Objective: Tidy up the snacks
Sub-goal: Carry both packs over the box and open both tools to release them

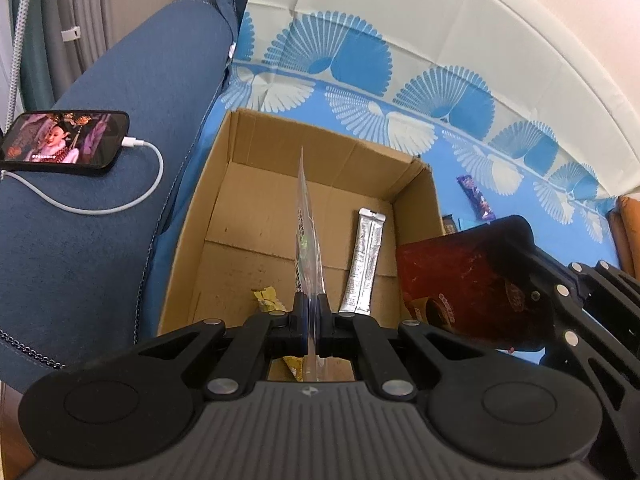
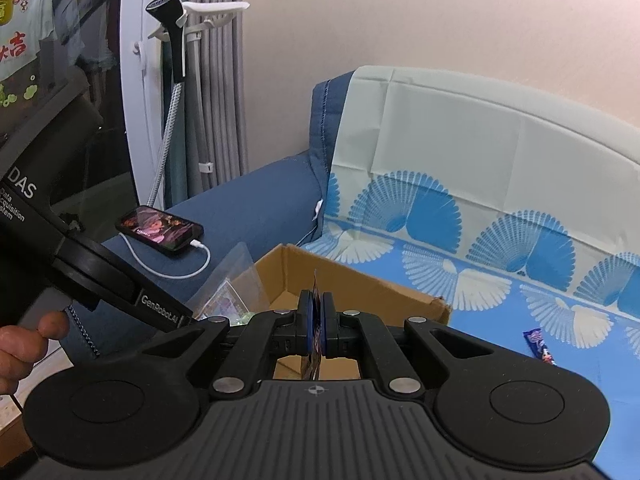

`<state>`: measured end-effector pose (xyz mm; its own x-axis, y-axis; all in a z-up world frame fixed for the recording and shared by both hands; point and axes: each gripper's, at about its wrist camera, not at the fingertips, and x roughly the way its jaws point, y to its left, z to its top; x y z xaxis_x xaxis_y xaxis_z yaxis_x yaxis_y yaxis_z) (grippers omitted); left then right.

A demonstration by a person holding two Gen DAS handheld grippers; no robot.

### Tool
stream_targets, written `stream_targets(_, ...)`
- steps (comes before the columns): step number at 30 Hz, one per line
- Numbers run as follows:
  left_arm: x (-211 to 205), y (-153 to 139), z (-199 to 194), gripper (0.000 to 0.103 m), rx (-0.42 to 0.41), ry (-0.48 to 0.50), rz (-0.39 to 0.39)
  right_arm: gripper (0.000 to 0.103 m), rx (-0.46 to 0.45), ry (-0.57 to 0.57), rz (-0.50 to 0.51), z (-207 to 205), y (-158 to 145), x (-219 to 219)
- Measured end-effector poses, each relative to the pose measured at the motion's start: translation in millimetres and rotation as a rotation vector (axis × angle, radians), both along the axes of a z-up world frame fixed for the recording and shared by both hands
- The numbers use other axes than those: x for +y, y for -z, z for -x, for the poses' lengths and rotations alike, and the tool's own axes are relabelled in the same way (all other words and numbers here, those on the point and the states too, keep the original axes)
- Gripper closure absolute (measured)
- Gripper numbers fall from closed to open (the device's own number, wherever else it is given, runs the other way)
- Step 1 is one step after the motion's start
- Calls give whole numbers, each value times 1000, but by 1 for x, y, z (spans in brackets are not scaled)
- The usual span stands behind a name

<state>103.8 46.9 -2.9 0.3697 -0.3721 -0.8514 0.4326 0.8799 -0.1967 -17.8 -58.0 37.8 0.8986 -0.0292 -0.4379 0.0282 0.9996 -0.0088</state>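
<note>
Over the cardboard box (image 1: 248,216), in the left wrist view, the left gripper (image 1: 312,304) points steeply down with its jaws pressed together on the lower edge of a clear plastic packet (image 1: 306,216), which stands edge-on above the box floor; held by one edge, the packet hangs free of the walls, so it can probably be let go straight into the box. A silver stick sachet (image 1: 366,260) and a yellow wrapper (image 1: 268,298) already lie on the box floor, which suggests the box is the collecting place. At the right edge of this view the right gripper's black body crosses in front of a dark red packet (image 1: 452,280) just beside the box wall. A purple wrapped snack (image 1: 476,196) lies well apart on the blue patterned sheet (image 1: 520,208), not yet gathered. In the right wrist view, the right gripper (image 2: 317,320) has its jaws closed on a thin dark wrapper (image 2: 316,332) seen edge-on, aimed toward the box rim (image 2: 360,280), apparently to carry it in. The phone (image 2: 160,230) rests on the sofa arm, charging, clear of the work.
</note>
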Motion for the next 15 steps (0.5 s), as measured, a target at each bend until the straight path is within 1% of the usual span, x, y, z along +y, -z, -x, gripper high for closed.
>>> stream_targets(6, -1, 11, -9, 100, 20, 3, -14, 99, 20, -25, -7, -15, 7, 2)
stream_targets(8, -3, 16, -14, 95, 23, 12, -24, 98, 27, -44, -19, -23, 10, 1)
stream_targets(9, -3, 18, -17, 82, 10, 6, -39, 97, 31, -57, -34, -28, 12, -1)
stream_targets(10, -2, 19, -20, 44, 1, -6, -58, 89, 29, -56, -50, -32, 15, -4)
stream_targets(11, -1, 19, -23, 21, -11, -31, -80, 81, 34, -47, -60, -36, 16, -7)
stream_targets(12, 3, 19, -24, 0, -35, -71, -94, 62, 47, -33, -62, -40, 19, -9)
stream_targets(13, 8, 17, -24, 0, -71, -117, -103, 43, 46, -15, -65, -40, 20, -11)
stream_targets(14, 13, 17, -24, 0, -84, -134, -99, 35, 43, 5, -68, -39, 22, -13)
stream_targets(15, 18, 19, -26, 0, -67, -132, -95, 28, 52, 19, -68, -37, 24, -14)
